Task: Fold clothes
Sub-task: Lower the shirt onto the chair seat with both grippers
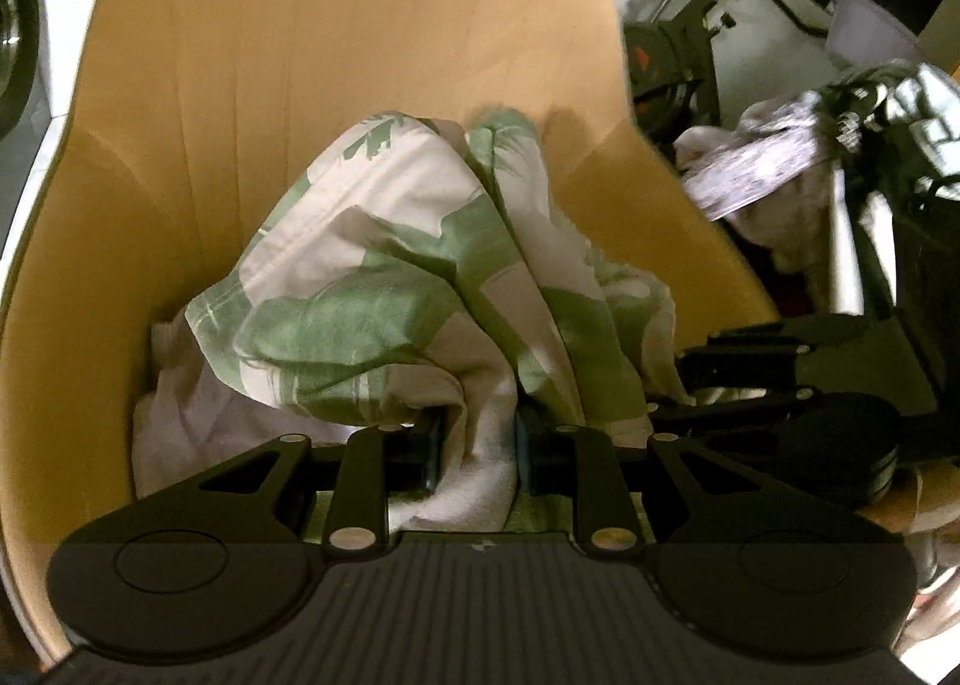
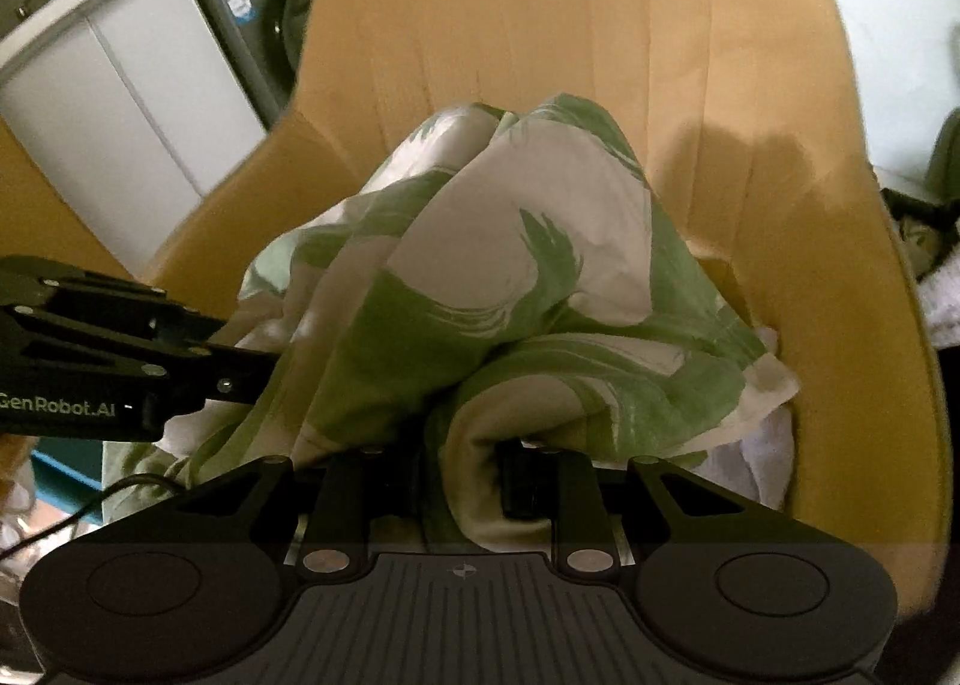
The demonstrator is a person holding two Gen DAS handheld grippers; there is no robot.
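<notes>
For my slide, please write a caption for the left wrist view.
Left gripper clamps a bunched green-and-white leaf-print cloth on a mustard-yellow upholstered chair, with the right gripper alongside.

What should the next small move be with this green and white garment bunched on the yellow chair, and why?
Probably lift both grippers and draw them apart. The left gripper and right gripper each have fabric between the jaws, while the leaf-print garment is bunched in a heap on the chair; spreading it should expose an edge.
</notes>
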